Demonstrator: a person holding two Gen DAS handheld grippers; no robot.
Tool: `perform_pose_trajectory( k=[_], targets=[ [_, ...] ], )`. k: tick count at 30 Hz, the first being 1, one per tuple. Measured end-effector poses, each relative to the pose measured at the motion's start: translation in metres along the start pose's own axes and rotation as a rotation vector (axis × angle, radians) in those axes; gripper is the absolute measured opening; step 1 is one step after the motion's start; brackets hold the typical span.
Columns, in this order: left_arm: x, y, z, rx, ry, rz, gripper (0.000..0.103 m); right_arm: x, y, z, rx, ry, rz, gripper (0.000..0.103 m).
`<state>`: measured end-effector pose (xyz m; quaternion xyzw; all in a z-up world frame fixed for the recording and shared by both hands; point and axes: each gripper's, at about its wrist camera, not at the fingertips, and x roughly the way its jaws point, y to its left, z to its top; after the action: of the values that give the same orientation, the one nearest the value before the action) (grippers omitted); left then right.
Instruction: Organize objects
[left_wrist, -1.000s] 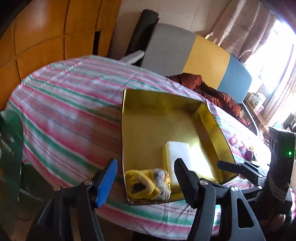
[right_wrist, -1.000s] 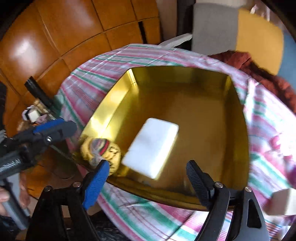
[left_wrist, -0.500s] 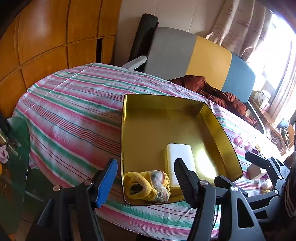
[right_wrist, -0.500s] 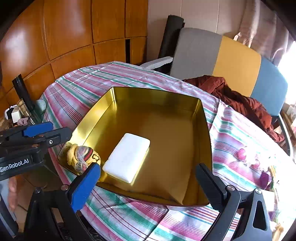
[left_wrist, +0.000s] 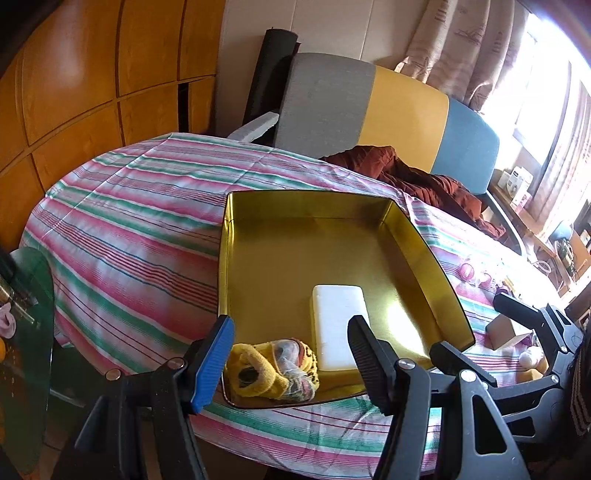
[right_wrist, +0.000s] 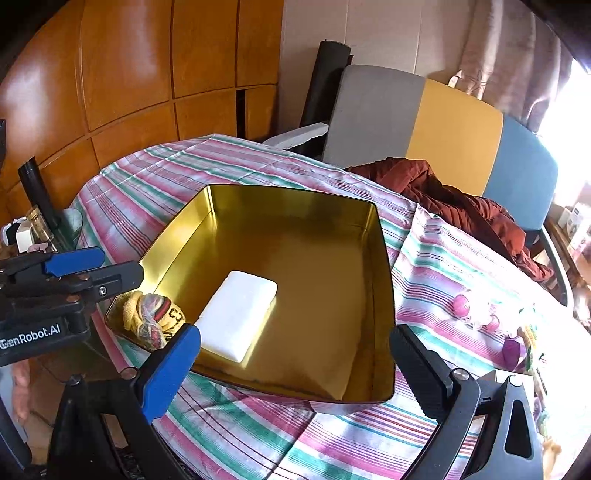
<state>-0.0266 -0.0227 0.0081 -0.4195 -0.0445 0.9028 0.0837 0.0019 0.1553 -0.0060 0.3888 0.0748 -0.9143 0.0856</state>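
The left gripper (left_wrist: 290, 352) is held open and empty above the near edge of the shiny gold metal tray (left_wrist: 413, 236). A yellow knitted bundle (left_wrist: 273, 371) lies between its fingers in the tray's near-left corner, beside a white rectangular block (left_wrist: 338, 325). The right gripper (right_wrist: 295, 360), spread wide, is empty over the striped tablecloth (right_wrist: 369, 435).

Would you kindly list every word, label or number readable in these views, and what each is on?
"GenRobot.AI": on the left gripper body, first letter partly cut off.
A "3"-like mark on the sock bundle: unclear.
Boxes by the window: print too small to read.
Nothing else is legible.
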Motion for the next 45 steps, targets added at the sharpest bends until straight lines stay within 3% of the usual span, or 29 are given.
perform_pose_trajectory(
  k=[16, 23, 36, 41, 45],
  targets=[
    [0.008, -0.03, 0.005, 0.058, 0.033, -0.042, 0.064, -0.002, -0.037, -0.011, 0.073, 0.001, -0.046, 0.103],
    [0.02, -0.063, 0.006, 0.129, 0.064, -0.09, 0.064, -0.008, -0.09, -0.027, 0.175, 0.026, -0.136, 0.103],
    [0.046, -0.14, 0.009, 0.29, 0.113, -0.178, 0.064, -0.023, -0.225, -0.07, 0.44, 0.11, -0.283, 0.103],
    [0.054, -0.175, 0.015, 0.353, 0.115, -0.229, 0.064, -0.018, -0.254, -0.057, 0.407, 0.111, -0.312, 0.103],
    [0.061, -0.193, 0.021, 0.381, 0.126, -0.262, 0.064, 0.0, -0.275, -0.037, 0.314, 0.126, -0.284, 0.103]
  ],
)
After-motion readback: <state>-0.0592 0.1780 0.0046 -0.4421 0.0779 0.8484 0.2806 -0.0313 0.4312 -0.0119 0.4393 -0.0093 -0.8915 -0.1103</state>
